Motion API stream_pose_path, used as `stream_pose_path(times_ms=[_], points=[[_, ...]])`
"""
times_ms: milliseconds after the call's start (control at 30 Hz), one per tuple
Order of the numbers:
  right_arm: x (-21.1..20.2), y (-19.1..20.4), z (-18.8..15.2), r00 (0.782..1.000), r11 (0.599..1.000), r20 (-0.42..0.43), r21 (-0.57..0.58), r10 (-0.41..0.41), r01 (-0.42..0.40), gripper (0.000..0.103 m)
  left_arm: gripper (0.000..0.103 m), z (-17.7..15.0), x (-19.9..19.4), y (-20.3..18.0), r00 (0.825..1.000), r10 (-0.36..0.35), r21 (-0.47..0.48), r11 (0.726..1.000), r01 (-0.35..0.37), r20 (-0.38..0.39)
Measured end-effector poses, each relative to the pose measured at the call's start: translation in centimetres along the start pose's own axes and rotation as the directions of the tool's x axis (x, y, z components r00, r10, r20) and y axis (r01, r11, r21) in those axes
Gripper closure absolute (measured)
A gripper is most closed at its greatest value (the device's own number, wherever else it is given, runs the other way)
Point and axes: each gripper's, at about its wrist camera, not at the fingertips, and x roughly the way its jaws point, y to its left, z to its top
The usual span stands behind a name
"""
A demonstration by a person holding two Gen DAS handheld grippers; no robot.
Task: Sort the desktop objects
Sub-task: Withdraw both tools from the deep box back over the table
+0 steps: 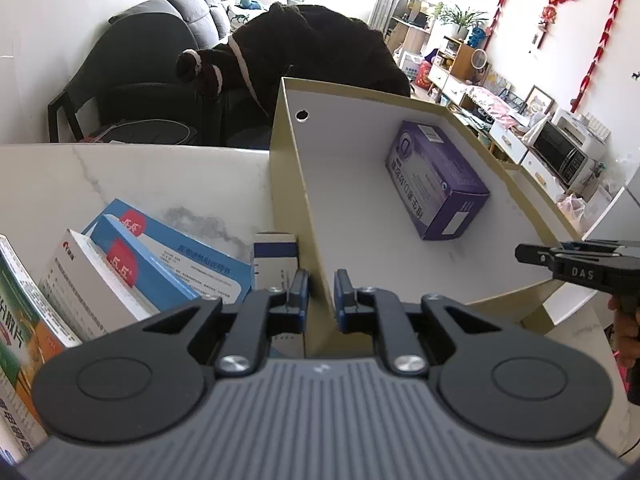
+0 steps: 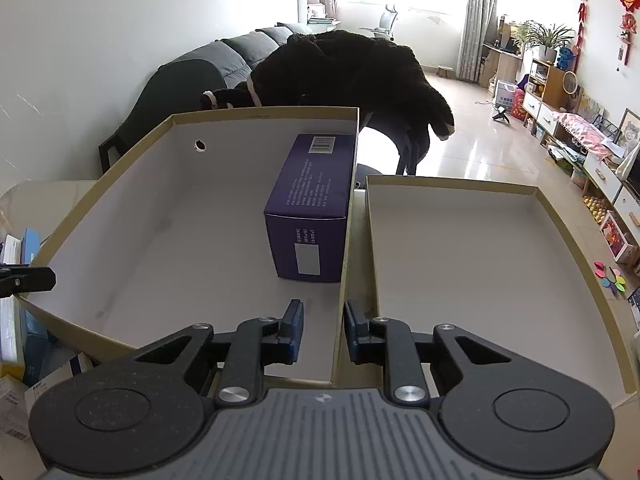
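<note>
While the purple box (image 2: 308, 216) sits in the left tray (image 2: 120, 184), the right hand-held gripper (image 2: 322, 330) hangs closed and empty above the trays' rims. Left hand-held gripper (image 1: 320, 296) looks pinched on that tray's wall. Next picks are light, stiff cartons (image 1: 168, 256) on the desk (image 1: 120, 172): grip across flat faces

Two open cardboard boxes sit on the table: the larger (image 2: 120, 208) holds one purple carton (image 2: 312, 216), and the smaller (image 2: 460, 264) holds nothing. Two blue-and-white cartons (image 1: 168, 264) lie among several others by the table's left edge.

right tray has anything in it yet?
No. In the right wrist view the right tray is bare; the purple box sits in the left tray.
</note>
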Motion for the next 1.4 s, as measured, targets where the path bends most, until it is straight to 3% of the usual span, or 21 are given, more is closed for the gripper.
stream_pose_path(times_ms=[333, 567, 667, 800, 867, 933, 967, 1233, 1400], points=[[-8.2, 8.3, -6.0, 1.0, 1.0, -0.004, 0.0, -0.006, 0.006, 0.078, 0.091, -0.9, -1.0, 0.3, 1.0, -0.017, -0.013, 1.0, 0.017, 0.004], [-9.7, 9.7, -7.2, 1.0, 1.0, 0.0, 0.002, -0.002, 0.002, 0.078, 0.091, -1.4, -1.1, 0.7, 0.999, -0.033, -0.029, 0.999, 0.034, 0.013], [-9.8, 10.3, -7.5, 1.0, 1.0, 0.019, 0.01, 0.013, -0.013, 0.07, 0.089, -1.2, -1.0, 1.0, 0.998, -0.052, -0.02, 0.998, 0.053, 0.019], [-9.3, 11.2, -7.6, 0.998, 1.0, 0.055, 0.019, 0.015, -0.016, 0.065, 0.073, -1.5, -1.3, 1.3, 0.998, -0.047, -0.022, 0.999, 0.048, 0.041], [-9.1, 11.6, -7.5, 0.997, 1.0, 0.072, 0.024, -0.003, 0.001, 0.056, 0.065, -1.8, -1.7, 1.5, 0.998, -0.038, -0.011, 0.999, 0.038, 0.059], [-9.4, 12.2, -7.3, 0.992, 0.999, 0.122, 0.03, -0.029, 0.025, 0.032, 0.06, -2.0, -2.1, 1.7, 0.997, -0.036, -0.001, 0.999, 0.036, 0.072], [-9.6, 12.6, -7.3, 0.987, 0.999, 0.155, 0.033, -0.045, 0.04, 0.028, 0.059, -2.2, -2.4, 1.9, 0.996, -0.038, -0.003, 0.999, 0.039, 0.081], [-11.0, 16.6, -6.7, 0.953, 0.995, 0.286, 0.009, -0.099, 0.101, 0.018, 0.026, -3.2, -6.0, 3.2, 0.983, -0.029, -0.007, 0.999, 0.031, 0.183], [-12.3, 18.6, -6.9, 0.929, 0.993, 0.353, 0.069, -0.112, 0.093, 0.008, 0.016, -4.3, -8.7, 4.7, 0.971, -0.004, -0.036, 0.999, 0.013, 0.237]])
